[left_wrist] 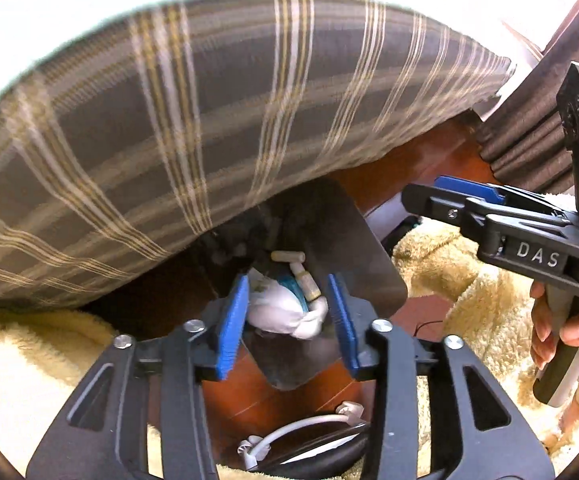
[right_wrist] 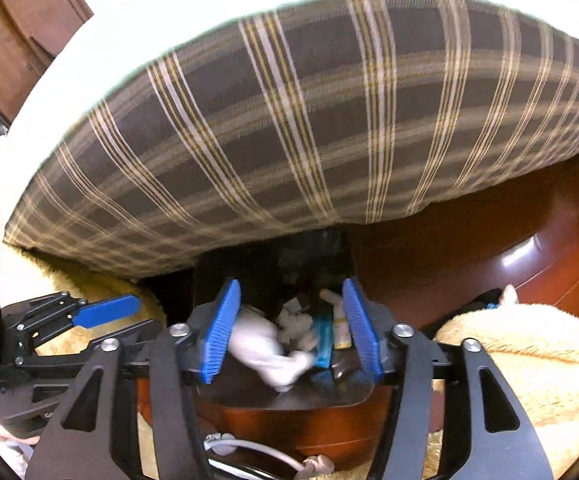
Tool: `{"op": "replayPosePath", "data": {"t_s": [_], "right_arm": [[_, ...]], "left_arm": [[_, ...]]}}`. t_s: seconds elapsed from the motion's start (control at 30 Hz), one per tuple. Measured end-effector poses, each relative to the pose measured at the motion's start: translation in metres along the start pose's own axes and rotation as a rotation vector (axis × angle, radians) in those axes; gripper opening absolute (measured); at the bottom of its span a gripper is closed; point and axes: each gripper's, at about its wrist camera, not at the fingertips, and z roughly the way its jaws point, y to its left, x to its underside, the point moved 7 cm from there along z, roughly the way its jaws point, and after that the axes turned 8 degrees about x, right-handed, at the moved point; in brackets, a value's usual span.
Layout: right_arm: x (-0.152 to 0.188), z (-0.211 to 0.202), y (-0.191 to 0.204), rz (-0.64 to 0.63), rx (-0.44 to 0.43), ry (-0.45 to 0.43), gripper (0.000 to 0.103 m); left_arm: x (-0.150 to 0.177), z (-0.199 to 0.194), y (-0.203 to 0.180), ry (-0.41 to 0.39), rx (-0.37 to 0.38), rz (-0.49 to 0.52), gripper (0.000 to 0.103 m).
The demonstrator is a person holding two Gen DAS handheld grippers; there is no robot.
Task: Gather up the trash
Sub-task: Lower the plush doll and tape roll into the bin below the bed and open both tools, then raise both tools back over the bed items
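The trash sat in a dark bin [left_wrist: 353, 240] tucked under the edge of the striped bed cover [left_wrist: 209, 120], on the brown wood floor [left_wrist: 429, 160]. That spot kept the bin out of the way, so I had to reach in low.

My left gripper [left_wrist: 287, 314] was open wide, with its blue fingers [left_wrist: 231, 320] on each side of a white wad of tissue [left_wrist: 281, 314]. I could not tell if they touched it. My right gripper [right_wrist: 291, 330] was open wide too, over the same bin [right_wrist: 329, 256]. The white tissue [right_wrist: 265, 356], a small blue thing [right_wrist: 323, 340] and a little tube [right_wrist: 339, 320] lay between its fingers. It gripped nothing. Fluffy yellow rugs [left_wrist: 469, 280] lay close by.
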Motion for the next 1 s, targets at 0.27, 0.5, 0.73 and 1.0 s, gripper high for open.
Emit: {"op": "replayPosePath", "data": {"t_s": [0.27, 0.5, 0.73, 1.0], "right_arm": [[-0.028, -0.056, 0.007, -0.02, -0.019, -0.128, 0.072], [-0.072, -0.103, 0.019, -0.078, 0.011, -0.269, 0.078], [-0.121, -0.115, 0.029, -0.08, 0.0, -0.331, 0.079], [-0.186, -0.088, 0.027, -0.073, 0.031, -0.36, 0.079]], "left_arm": [[-0.019, -0.066, -0.004, -0.143, -0.034, 0.04, 0.063], [-0.047, -0.126, 0.015, -0.265, -0.077, 0.009, 0.073], [-0.084, -0.17, 0.042, -0.355, -0.162, -0.003, 0.075], [-0.135, -0.19, 0.084, -0.42, -0.243, -0.017, 0.075]]}}
